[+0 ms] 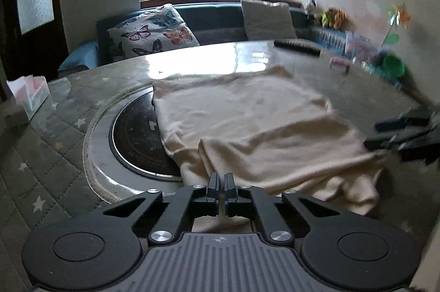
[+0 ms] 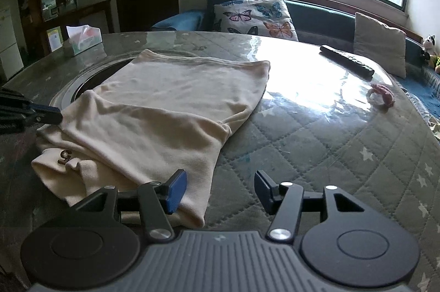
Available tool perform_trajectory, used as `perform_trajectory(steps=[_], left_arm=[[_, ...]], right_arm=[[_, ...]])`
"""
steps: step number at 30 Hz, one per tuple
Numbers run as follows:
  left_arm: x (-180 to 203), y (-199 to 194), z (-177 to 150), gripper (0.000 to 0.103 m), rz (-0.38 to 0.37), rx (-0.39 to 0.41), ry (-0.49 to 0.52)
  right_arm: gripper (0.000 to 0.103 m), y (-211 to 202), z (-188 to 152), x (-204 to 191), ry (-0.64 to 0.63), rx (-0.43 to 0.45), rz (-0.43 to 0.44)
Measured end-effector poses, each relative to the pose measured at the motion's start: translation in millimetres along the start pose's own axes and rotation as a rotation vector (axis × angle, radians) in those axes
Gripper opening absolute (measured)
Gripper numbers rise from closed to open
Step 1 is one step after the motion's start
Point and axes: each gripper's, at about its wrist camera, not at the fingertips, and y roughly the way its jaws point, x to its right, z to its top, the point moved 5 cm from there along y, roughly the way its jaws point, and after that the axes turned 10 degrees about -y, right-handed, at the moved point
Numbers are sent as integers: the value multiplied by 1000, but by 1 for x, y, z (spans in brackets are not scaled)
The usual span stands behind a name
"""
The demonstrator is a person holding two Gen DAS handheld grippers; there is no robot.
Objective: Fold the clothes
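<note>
Left gripper (image 1: 221, 183) is sitting low at the near edge w/ jaws pinched together on a fold of the cream shirt (image 1: 247, 121), cloth poking through between them. Right gripper (image 2: 220, 189) is hovering just right of the shirt's near corner, jaws spread wide, nothing in them; its left blue pad (image 2: 176, 190) is overlapping the hem, can't tell if touching. Shirt is lying flattish mid-desk, partly covering the round black hob (image 1: 134, 132) at approx 9 o'clock. Quilted star-print desk (image 2: 316, 143) is carrying a pink item (image 2: 382, 94) at 2 o'clock, remote (image 2: 346, 60) beyond it, tissue box (image 2: 82, 40) far at 10 o'clock. Butterfly cushion (image 2: 255, 17) is resting on the sofa behind, at 12.
</note>
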Motion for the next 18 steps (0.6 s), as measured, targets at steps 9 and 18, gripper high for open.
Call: perform_trajectory(steps=[9,18], left_arm=[[-7,1,-3,7,15,-43,1],[0,6,26,9,12,28,29]], right_arm=[[56,1,5,3,-12,6,-5],[56,13,35,4,-45,37,-44]])
